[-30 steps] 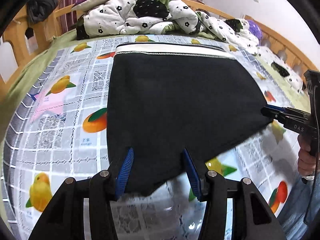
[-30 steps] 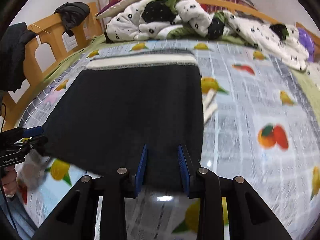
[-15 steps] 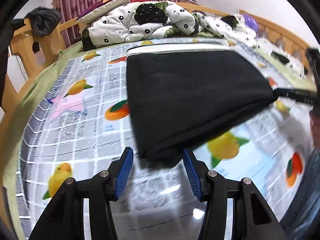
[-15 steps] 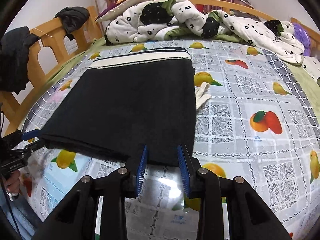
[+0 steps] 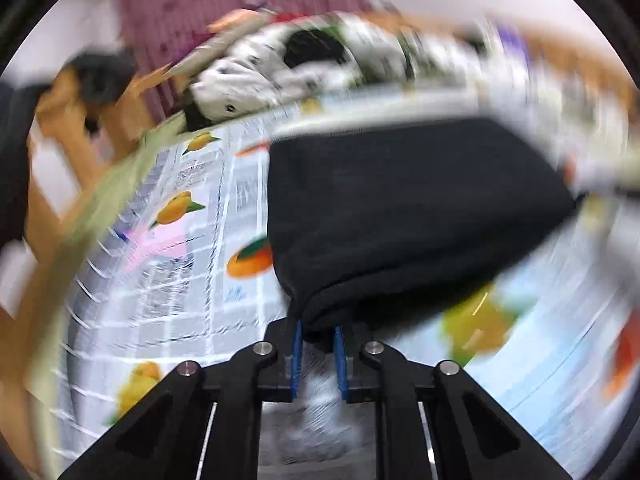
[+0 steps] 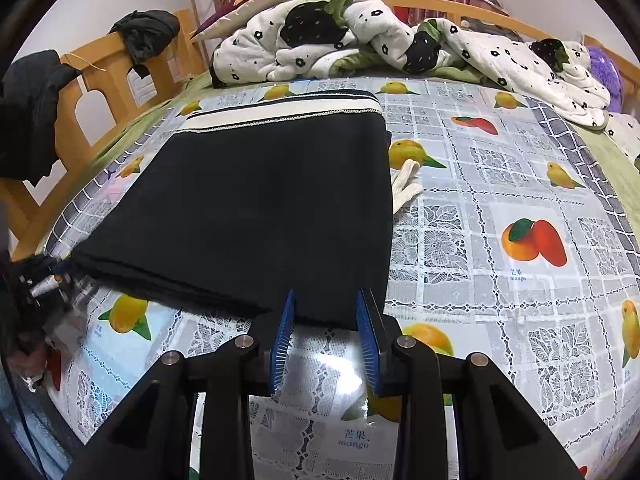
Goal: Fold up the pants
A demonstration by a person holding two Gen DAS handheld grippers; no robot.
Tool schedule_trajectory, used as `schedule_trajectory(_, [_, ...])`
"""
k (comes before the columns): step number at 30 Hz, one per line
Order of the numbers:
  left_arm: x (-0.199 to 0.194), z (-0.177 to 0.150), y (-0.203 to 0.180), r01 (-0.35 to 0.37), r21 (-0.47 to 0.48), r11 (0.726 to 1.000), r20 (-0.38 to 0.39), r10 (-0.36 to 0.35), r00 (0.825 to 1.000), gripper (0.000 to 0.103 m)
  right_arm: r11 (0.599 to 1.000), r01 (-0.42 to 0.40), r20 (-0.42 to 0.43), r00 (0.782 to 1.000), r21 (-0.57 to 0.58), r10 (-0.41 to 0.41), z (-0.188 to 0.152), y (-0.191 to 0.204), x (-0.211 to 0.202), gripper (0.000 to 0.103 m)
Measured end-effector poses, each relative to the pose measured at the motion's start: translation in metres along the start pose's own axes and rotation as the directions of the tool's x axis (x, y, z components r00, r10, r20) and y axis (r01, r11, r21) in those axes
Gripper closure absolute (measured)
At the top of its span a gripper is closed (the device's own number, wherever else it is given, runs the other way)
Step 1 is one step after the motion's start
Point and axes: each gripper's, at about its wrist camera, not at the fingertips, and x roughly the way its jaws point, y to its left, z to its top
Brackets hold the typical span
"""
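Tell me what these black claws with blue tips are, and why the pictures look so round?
Those are two grabbing tools that a person holds, one in each hand. Each carries a small wide-eyed camera, so everything bulges. One picture looks along the left gripper; it has just squeezed its fingers shut on a corner of the black pants. The other looks along the right gripper, whose fingers sit on either side of the pants' near edge. The pants lie folded on a fruit-patterned bedspread, with a rumpled quilt behind.

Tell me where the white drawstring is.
In the right wrist view, the drawstring pokes out from under the pants' right edge, on the fruit-print cloth, beside an orange.
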Motion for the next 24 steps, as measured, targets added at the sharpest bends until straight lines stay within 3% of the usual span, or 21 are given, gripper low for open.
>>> schedule_trajectory(1, [0.002, 0.000, 0.009, 0.008, -0.067, 0.998, -0.016, -0.009, 1.000, 0.092, 1.000, 0.001, -0.001, 1.000, 0.001, -0.001, 0.000, 0.000, 0.000, 0.071])
schedule_trajectory(3, [0.023, -0.013, 0.016, -0.017, -0.111, 0.994, -0.135, 0.002, 0.991, 0.093, 1.000, -0.004, -0.008, 1.000, 0.002, 0.004, 0.000, 0.000, 0.002, 0.071])
schedule_trajectory(6, [0.020, -0.021, 0.014, -0.007, -0.123, 0.992, -0.142, -0.011, 0.990, 0.093, 0.999, 0.008, -0.021, 1.000, -0.032, -0.009, -0.002, 0.006, 0.006, 0.071])
schedule_trajectory(9, [0.013, -0.026, 0.025, 0.024, -0.221, 0.975, -0.187, -0.066, 0.980, 0.090, 0.998, 0.004, -0.007, 1.000, -0.069, -0.005, 0.000, 0.008, -0.001, 0.071])
schedule_trajectory(10, [0.011, -0.027, 0.027, 0.006, -0.226, 0.974, -0.200, -0.052, 0.978, 0.090, 0.997, -0.006, 0.010, 1.000, -0.077, 0.006, 0.002, 0.008, -0.007, 0.071])
schedule_trajectory(11, [0.003, -0.027, 0.026, -0.025, -0.205, 0.978, -0.193, -0.016, 0.981, 0.090, 0.997, -0.008, 0.026, 1.000, -0.082, 0.010, 0.004, 0.007, -0.011, 0.071])
schedule_trajectory(15, [-0.030, -0.017, 0.022, -0.008, -0.147, 0.989, -0.047, 0.001, 0.999, 0.087, 0.996, -0.002, 0.077, 0.997, -0.093, 0.009, 0.011, 0.006, -0.019, 0.070])
schedule_trajectory(18, [-0.033, 0.000, 0.018, 0.045, -0.146, 0.988, 0.033, -0.041, 0.999, 0.087, 0.996, -0.009, 0.093, 0.996, -0.091, 0.017, 0.020, 0.009, -0.014, 0.070])
schedule_trajectory(20, [-0.014, 0.015, 0.013, 0.075, -0.152, 0.986, 0.020, -0.073, 0.997, 0.087, 0.996, -0.024, 0.089, 0.995, -0.087, 0.032, 0.028, 0.013, -0.004, 0.070])
schedule_trajectory(24, [0.030, 0.013, 0.006, 0.022, -0.146, 0.989, -0.109, -0.038, 0.993, 0.086, 0.995, 0.004, 0.051, 0.999, -0.099, 0.002, 0.026, 0.018, 0.021, 0.070])
